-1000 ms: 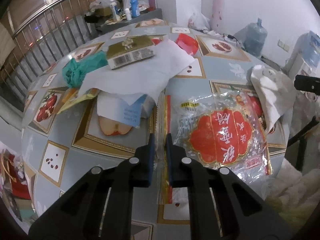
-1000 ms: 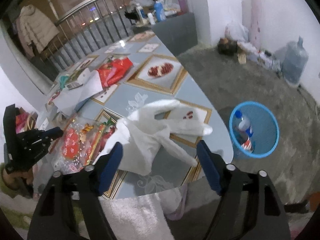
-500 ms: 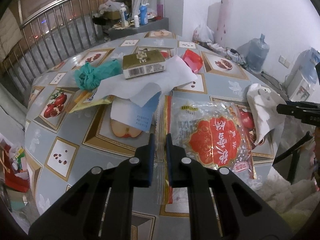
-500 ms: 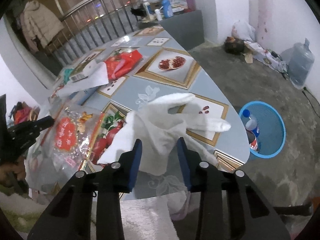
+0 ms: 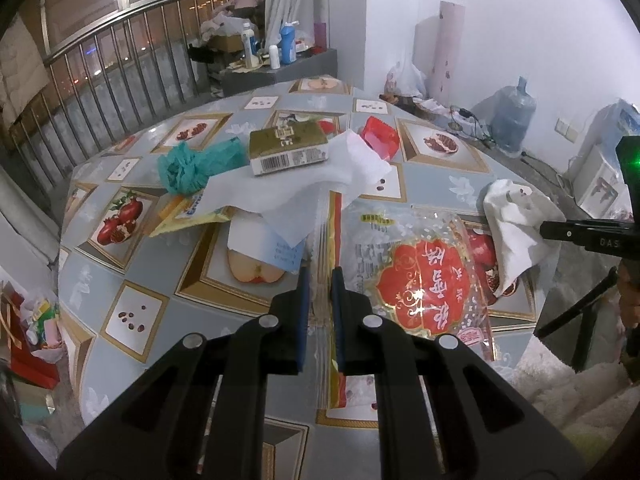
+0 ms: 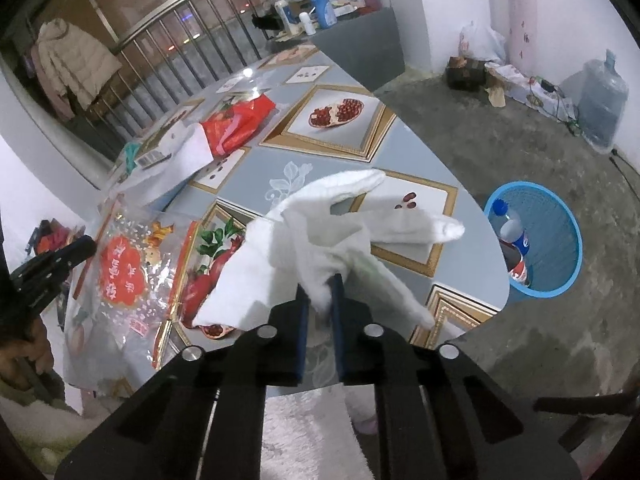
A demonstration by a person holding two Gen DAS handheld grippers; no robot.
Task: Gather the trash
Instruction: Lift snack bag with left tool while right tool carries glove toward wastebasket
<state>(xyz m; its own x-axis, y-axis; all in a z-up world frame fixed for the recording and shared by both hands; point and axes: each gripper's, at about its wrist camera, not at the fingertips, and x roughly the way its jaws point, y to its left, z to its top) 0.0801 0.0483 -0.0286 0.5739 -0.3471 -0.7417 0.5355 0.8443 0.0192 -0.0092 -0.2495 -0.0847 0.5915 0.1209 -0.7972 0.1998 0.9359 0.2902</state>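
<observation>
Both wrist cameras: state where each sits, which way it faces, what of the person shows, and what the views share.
Left wrist: on the left tool, looking down across the table; the tool is shut on the clear snack bag.
Right wrist: on the right tool, facing the table edge and blue bin; its jaws are closing on the white tissue; a hand shows at left.
Shared: bag, tissue, table.

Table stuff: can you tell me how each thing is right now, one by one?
White tissue: crumpled, pinched as the right gripper fingers are closing.
Clear snack bag: flat on the table, edge clamped in the left gripper.
Gold box: lying on a white sheet.
Green bag: scrunched up.
Blue bin: upright on the floor, bottles inside.
</observation>
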